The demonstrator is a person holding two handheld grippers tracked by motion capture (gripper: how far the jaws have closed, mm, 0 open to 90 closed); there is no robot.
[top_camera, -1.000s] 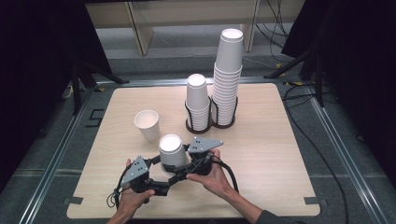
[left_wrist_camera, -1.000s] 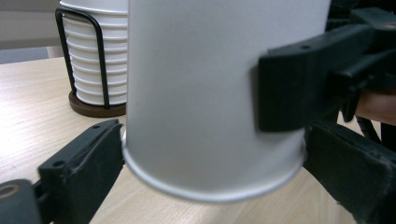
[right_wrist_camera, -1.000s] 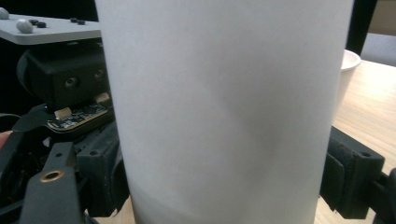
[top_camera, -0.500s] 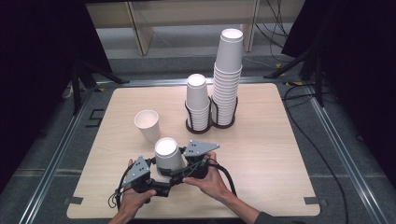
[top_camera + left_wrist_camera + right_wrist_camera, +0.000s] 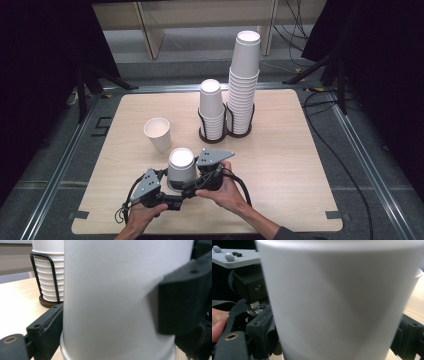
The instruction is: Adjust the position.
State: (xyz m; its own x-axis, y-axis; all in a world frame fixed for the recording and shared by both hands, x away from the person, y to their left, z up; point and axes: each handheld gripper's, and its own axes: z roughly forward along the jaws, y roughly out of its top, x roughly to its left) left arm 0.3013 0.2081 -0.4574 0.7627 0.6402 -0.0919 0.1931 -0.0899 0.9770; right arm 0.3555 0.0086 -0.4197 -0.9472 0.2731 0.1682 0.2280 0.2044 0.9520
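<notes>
Wooden table: both tools, left and right, clamp the upturned cup; an upright cup and racked stacks stand beyond.

The cups are plain white. The worktop is pale wood grain; the rack is black wire on a brown base.

On the table, both grippers flank an upside-down white cup, near an upright cup.
</notes>
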